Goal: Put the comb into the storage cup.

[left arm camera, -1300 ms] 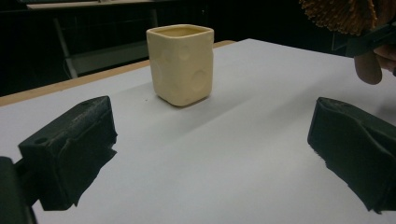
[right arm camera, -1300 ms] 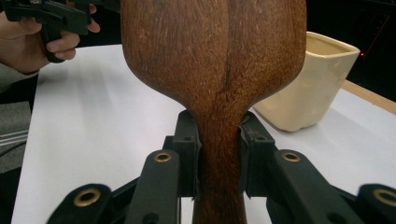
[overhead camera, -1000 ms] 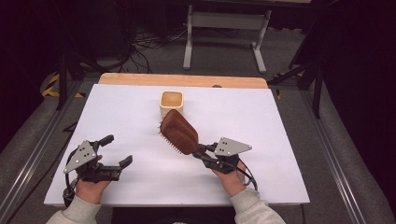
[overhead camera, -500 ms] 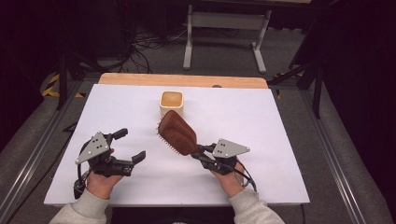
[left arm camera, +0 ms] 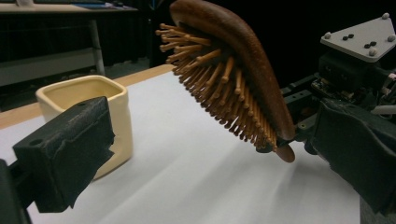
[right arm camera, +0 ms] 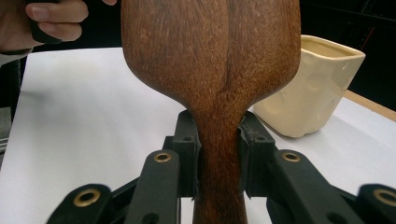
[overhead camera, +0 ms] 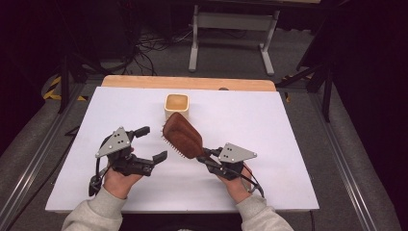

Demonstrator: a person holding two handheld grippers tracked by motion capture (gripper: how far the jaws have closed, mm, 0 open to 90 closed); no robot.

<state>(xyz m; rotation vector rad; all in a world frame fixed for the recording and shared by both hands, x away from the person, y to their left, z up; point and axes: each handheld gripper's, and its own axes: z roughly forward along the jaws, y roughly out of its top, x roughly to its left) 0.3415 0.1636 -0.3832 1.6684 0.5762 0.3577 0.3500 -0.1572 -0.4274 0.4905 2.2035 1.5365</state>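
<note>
Above the white surface [overhead camera: 269, 125], the right hand-held gripper [overhead camera: 208, 159] clamps the wooden hairbrush [overhead camera: 183, 135] by its handle, bristles facing the wide-open, empty left hand-held gripper [overhead camera: 146, 144]. Lifting looks done; placement, perhaps into the cream cup [overhead camera: 176, 106], remains.

Lab: floor cables [overhead camera: 144, 48], hazard tape [overhead camera: 53, 89], equipment stand [overhead camera: 231, 29].

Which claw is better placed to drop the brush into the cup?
Right, probably. The right claw is shut on the hairbrush handle, head raised beside the cream cup. The left claw is open and holds nothing.
</note>
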